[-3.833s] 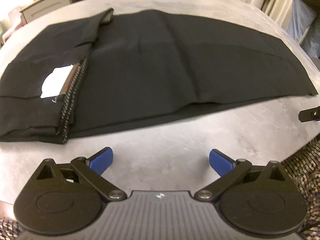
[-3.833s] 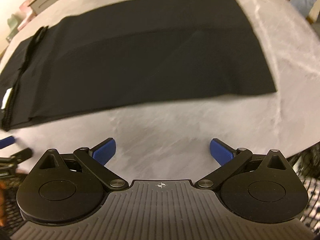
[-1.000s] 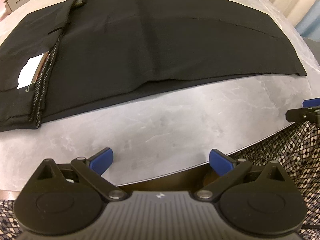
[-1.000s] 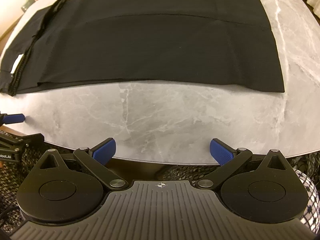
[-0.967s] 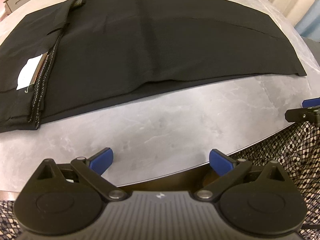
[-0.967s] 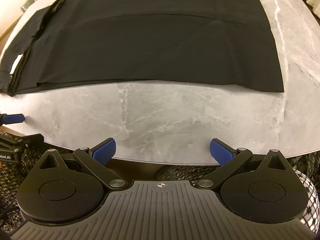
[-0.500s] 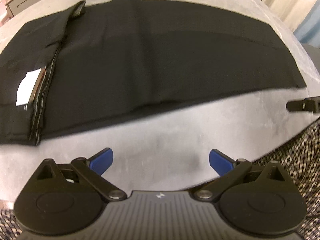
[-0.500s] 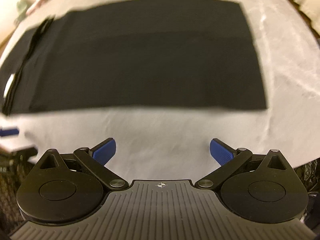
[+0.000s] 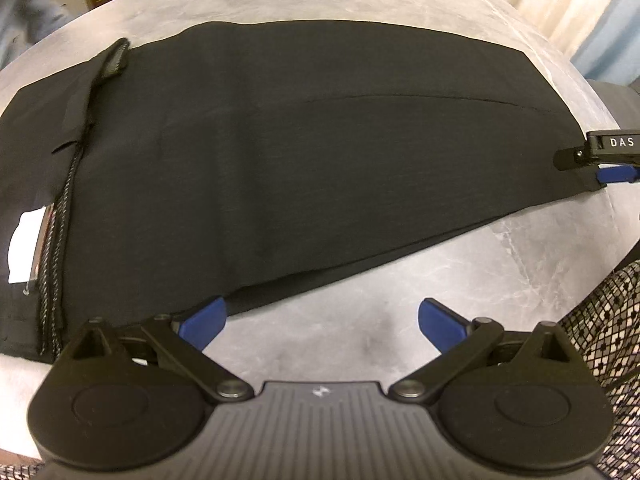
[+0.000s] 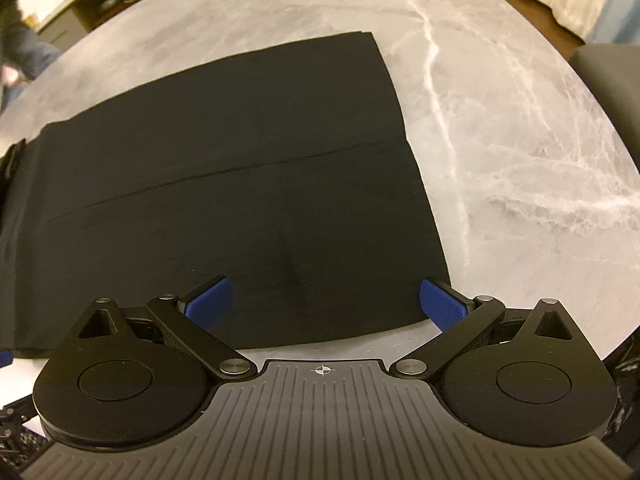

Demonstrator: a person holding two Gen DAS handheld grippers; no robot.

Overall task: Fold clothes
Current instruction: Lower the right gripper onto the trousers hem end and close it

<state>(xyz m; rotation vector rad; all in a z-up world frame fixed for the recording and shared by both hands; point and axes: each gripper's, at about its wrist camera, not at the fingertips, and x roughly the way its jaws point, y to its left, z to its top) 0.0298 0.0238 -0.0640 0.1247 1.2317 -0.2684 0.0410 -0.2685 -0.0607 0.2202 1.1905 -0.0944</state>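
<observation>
On marble table [image 10: 520, 128] | black trousers [image 9: 300, 168] flat, folded lengthwise | left hand-held gripper [image 9: 320, 318], right hand-held gripper [image 10: 324, 298] wide open, empty

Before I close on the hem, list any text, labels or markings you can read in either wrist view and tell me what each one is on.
"DAS": white letters on the black finger of the right gripper, at the right edge of the left wrist view; cut off by the frame, so possibly part of a longer word.
White tag at the waistband of the black trousers: no print legible.
Small emblems on both gripper bodies: symbols, not text.
Nothing else readable.
</observation>
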